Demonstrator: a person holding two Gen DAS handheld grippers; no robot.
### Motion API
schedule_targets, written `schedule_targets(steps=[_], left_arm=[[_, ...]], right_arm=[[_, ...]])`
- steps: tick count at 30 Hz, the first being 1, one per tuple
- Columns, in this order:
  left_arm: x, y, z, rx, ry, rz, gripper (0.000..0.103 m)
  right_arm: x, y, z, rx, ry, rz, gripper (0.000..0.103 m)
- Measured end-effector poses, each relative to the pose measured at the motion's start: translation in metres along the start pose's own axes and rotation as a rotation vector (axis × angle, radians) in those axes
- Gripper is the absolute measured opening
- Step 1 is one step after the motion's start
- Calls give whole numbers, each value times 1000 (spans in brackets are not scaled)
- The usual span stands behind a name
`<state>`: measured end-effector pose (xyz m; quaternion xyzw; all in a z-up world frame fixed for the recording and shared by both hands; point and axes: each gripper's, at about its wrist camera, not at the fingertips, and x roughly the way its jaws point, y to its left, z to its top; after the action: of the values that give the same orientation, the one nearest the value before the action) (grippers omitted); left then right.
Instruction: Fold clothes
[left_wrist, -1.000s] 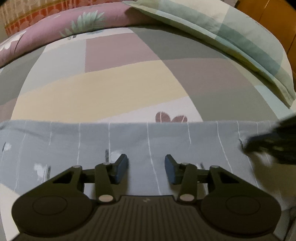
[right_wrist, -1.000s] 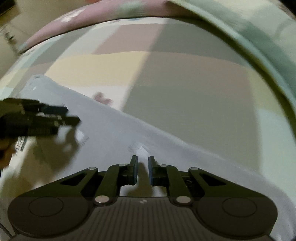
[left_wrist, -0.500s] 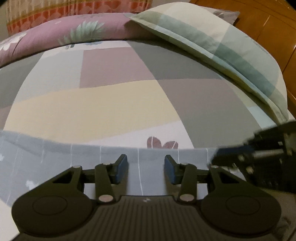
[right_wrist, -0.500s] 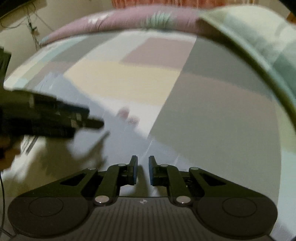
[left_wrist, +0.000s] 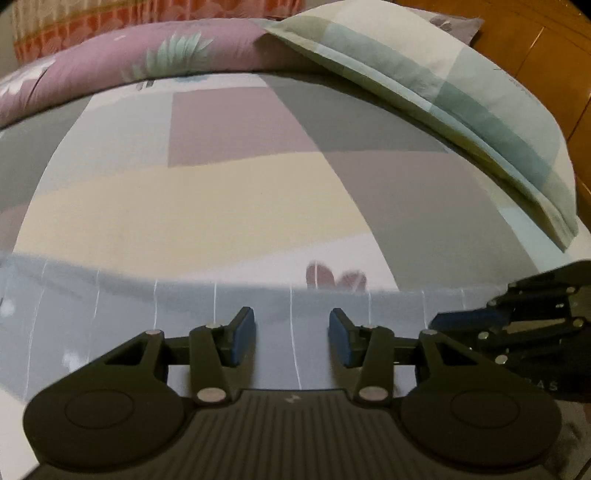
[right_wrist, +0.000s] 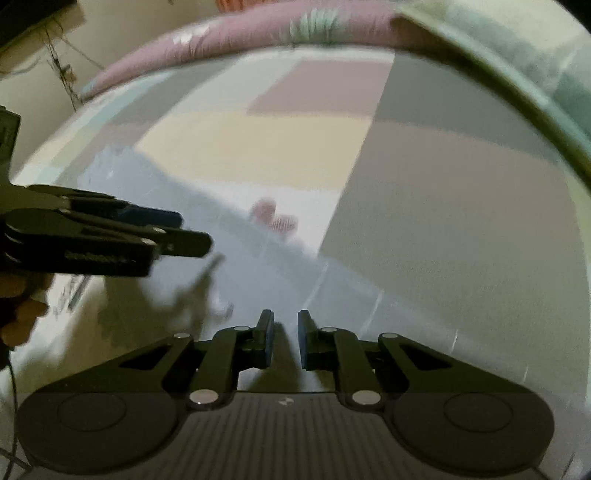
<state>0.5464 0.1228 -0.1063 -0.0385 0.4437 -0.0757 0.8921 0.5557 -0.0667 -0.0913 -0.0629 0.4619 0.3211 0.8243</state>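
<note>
A grey-blue garment (left_wrist: 147, 314) with thin white stripes lies spread flat on the bed, its far edge straight across the left wrist view. My left gripper (left_wrist: 291, 321) hovers over that edge, open, with only flat cloth showing through the gap. My right gripper (left_wrist: 439, 321) reaches in from the right, close beside it. In the right wrist view the garment (right_wrist: 258, 266) runs diagonally. My right gripper (right_wrist: 286, 325) stands over its near part with the jaws a narrow gap apart and nothing pinched. The left gripper (right_wrist: 195, 232) pokes in from the left.
The bed carries a patchwork sheet (left_wrist: 184, 206) of yellow, grey and mauve blocks. A checked pillow (left_wrist: 461, 92) lies at the back right, a purple quilt (left_wrist: 110, 70) along the back. A wooden headboard (left_wrist: 535, 48) stands far right. A hand (right_wrist: 22, 317) holds the left gripper.
The garment's far edge has slid lower in the left wrist view. The right gripper has come in closer beside the left one. Neither gripper's jaws changed visibly.
</note>
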Motion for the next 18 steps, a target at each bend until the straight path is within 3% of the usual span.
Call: schedule_targets(steps=[3,7,10,12,18], left_arm=[[14,6,-7,-57,37,20,47],[-2,2,-19,-59,62,17,50],[-12,18,-10,-82,65,10,49],[-15,32,1,-81,16,59,49],[-2,98,13,-220,42,186,49]], right_arm=[[8,-5,0,27,24,0,17],[1,-8,-10,42,51,36,18],[-7,-14,-8,23,66,49,19],[-12,-18,-4,7,67,45,20],[-7,-28,20,46,37,43,21]])
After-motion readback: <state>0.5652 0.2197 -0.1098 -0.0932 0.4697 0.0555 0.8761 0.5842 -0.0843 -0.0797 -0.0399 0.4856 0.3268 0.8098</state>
